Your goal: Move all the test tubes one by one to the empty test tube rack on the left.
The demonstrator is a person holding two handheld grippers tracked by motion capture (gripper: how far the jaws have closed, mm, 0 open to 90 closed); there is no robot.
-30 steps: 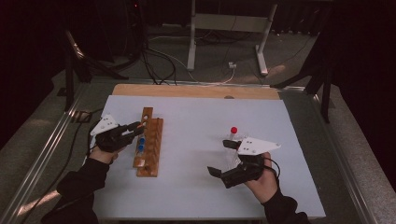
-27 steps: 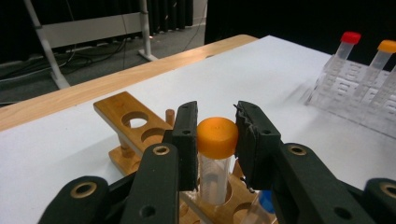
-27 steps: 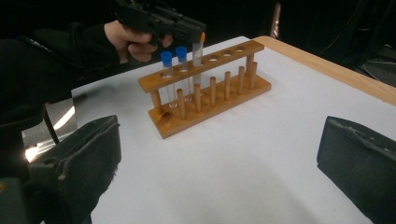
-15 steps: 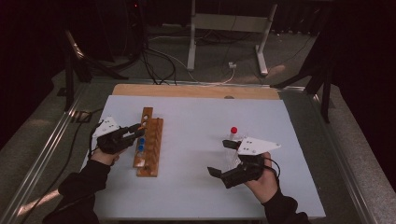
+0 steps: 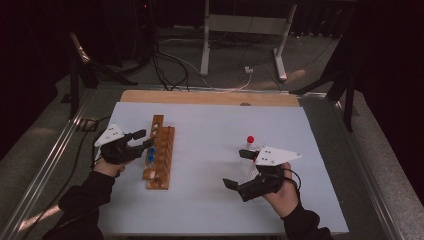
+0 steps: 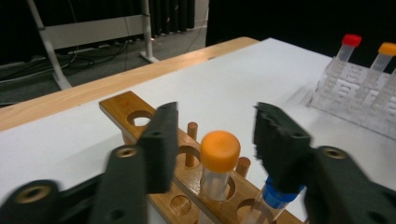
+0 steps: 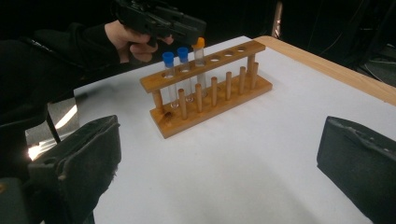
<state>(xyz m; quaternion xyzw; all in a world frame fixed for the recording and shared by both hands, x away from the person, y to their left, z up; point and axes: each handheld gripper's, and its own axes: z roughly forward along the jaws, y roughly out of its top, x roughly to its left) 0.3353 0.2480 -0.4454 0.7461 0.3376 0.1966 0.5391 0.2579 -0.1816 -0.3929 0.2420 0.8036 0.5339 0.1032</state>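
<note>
**Two grippers at the table, an orange-capped tube just let go in the wooden rack**

Two hands work over the white table top (image 5: 210, 130) in the high view. Near its left edge the left gripper (image 5: 141, 140) points at the wooden rack (image 5: 161, 159), which lies lengthwise from near side to far side; blue caps show in it just beside the jaw tips. Toward the right edge the right gripper (image 5: 239, 186) rests low with its jaws spread and nothing between them. Just behind it stands a clear plastic rack (image 5: 248, 161) with a red-capped tube (image 5: 250, 140) upright in it.

From the left gripper view, the orange-capped tube (image 6: 219, 161) stands upright in a hole of the wooden rack (image 6: 140, 109), between the two black jaws. The jaws have just been opening, and a gap shows on either side of the cap, so the pads do not press on it. A blue-capped tube (image 6: 273, 198) sits in the next hole, partly hidden by the right-hand jaw. Farther off, the clear plastic rack (image 6: 355, 100) carries a red-capped tube (image 6: 348, 46) and another orange-capped one (image 6: 385, 53).

From the right gripper view, its own jaws stand wide apart over bare table. Across the top, the wooden rack (image 7: 210, 100) holds two blue-capped tubes (image 7: 175, 77) and the orange-capped tube (image 7: 200, 58) in a row; the left gripper (image 7: 159, 21) hovers right above them
</note>
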